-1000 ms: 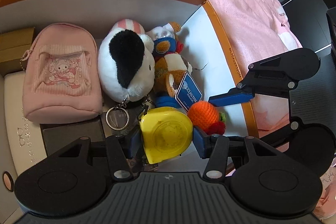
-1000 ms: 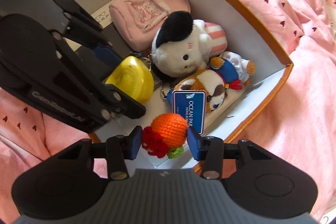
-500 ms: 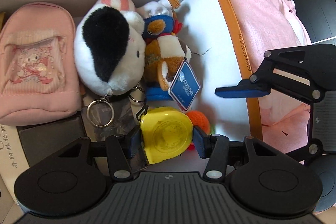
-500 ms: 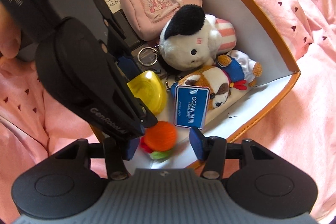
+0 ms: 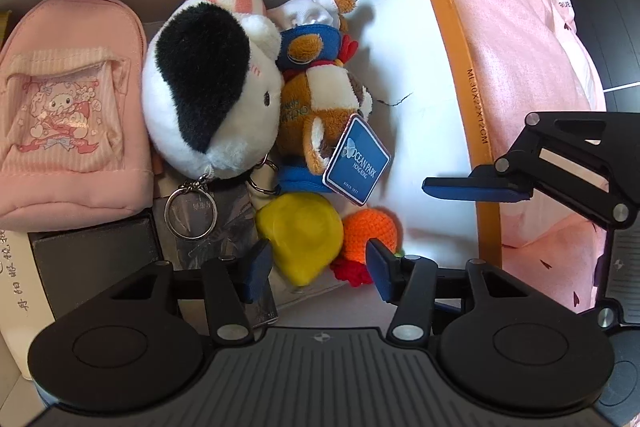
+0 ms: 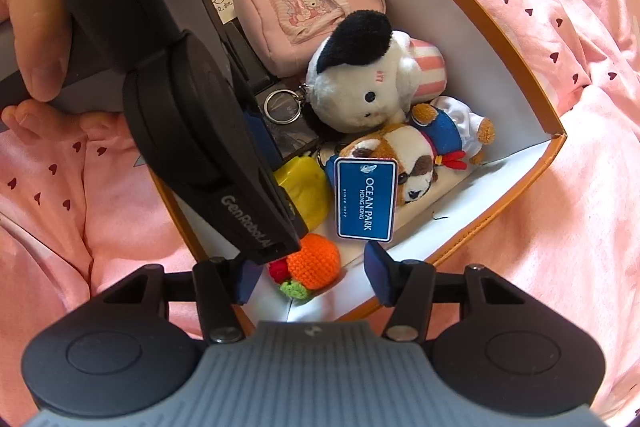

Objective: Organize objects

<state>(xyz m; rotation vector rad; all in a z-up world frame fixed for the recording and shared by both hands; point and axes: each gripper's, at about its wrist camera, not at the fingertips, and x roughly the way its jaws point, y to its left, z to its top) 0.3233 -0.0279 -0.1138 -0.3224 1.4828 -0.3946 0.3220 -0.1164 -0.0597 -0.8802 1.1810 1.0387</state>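
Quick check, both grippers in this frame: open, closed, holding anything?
Left gripper: open, empty; the yellow tape measure lies in the box between its fingers.
Right gripper: open, empty, over the orange crochet toy.

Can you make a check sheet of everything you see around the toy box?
Surface: pink bedding under an orange-rimmed box.
Job's things: yellow toy and crochet orange lie in the box, free of both grippers.
Clutter: pink pouch, black-eared plush, brown plush, Ocean Park tag, key ring.
Grippers: left gripper open; right gripper open.
Cables: nothing seen.
Surroundings: dark floor.
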